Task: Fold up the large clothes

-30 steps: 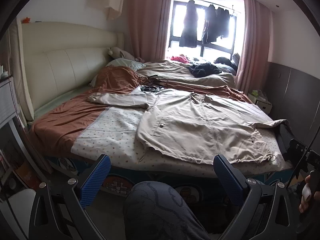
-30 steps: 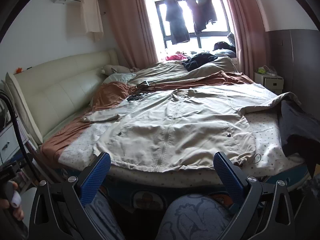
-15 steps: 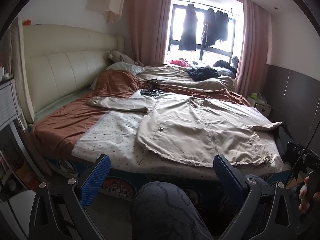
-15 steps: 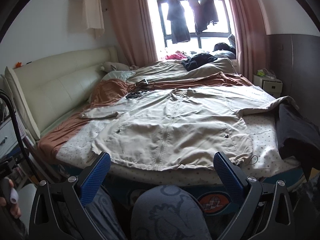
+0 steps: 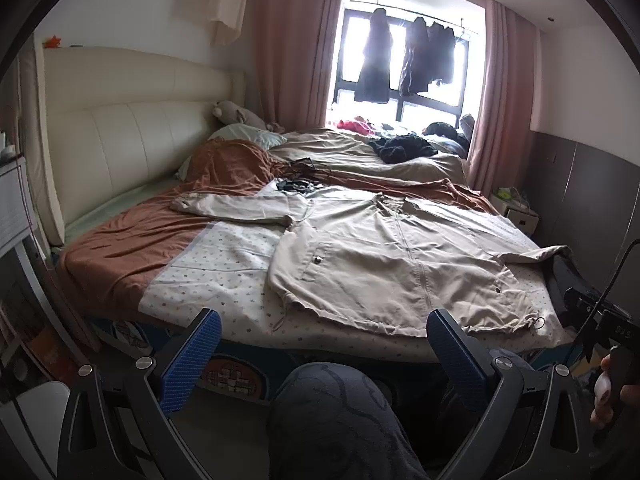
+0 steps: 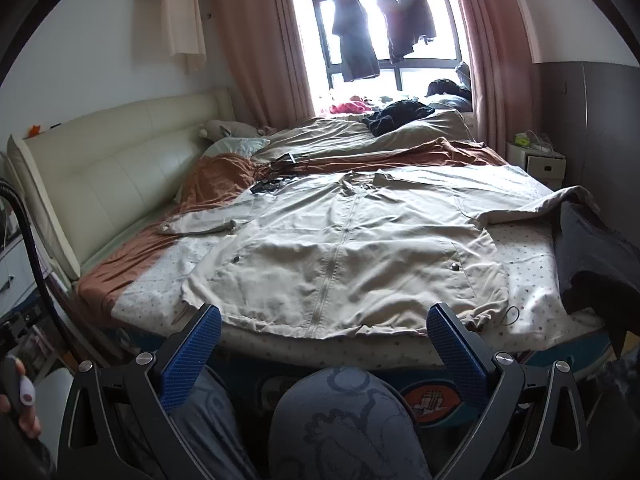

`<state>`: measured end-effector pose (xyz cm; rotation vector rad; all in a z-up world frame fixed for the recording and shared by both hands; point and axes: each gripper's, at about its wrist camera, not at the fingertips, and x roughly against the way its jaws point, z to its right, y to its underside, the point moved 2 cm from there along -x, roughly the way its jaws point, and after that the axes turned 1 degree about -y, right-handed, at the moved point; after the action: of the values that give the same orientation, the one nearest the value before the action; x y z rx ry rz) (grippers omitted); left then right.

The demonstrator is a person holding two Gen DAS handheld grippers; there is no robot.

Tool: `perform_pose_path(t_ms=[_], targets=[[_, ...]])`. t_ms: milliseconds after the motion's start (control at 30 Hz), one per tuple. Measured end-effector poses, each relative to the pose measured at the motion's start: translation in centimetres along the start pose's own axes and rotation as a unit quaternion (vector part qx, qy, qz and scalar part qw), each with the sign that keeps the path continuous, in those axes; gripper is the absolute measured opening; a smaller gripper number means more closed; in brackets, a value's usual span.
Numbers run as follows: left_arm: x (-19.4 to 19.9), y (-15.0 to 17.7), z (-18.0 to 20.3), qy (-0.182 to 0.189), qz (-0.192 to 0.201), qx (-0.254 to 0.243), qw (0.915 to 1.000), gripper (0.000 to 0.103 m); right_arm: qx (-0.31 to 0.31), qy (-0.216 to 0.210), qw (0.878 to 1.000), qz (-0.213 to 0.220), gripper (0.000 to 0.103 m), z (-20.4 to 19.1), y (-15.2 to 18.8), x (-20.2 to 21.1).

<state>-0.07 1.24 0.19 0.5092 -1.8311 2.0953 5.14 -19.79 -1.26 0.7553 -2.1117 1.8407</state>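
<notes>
Two claws, both released, hover short of the bed point(image 5: 120, 264).
Left claw point(image 5: 320, 356) and right claw point(image 6: 324, 350) face a beige jacket point(image 6: 344, 256) lying flat, zipped.

Beige jacket point(image 6: 344, 256) lies spread flat, zipped front up, on the bed point(image 6: 532, 300), hem toward the camera. Right gripper point(image 6: 324, 356) hovers before the hem, jaws wide apart and empty, above a person's knee point(image 6: 344, 416).
</notes>
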Motion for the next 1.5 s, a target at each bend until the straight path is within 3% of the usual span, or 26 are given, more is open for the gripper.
perform_pose_path(t_ms=[867,1233,1500], targets=[[-2.4,-1.4,-1.1,-0.009,-0.012,-0.003,0.9999,0.103,-0.006,-0.018,1.000,-0.005,0.103,-0.7,-2.0,-3.3],[-6.6,-3.1,-1.0,-0.016,-0.027,-0.004,0.9995,0.103,-0.005,-0.029,0.999,-0.016,0.103,-0.5,-4.9,-8.1],[-11.9,-5.6,-1.4,-0.029,-0.034,-0.001,0.9990,0.103,0.011,-0.047,0.999,-0.023,0.103,-1.4,-8.5,-15.0]])
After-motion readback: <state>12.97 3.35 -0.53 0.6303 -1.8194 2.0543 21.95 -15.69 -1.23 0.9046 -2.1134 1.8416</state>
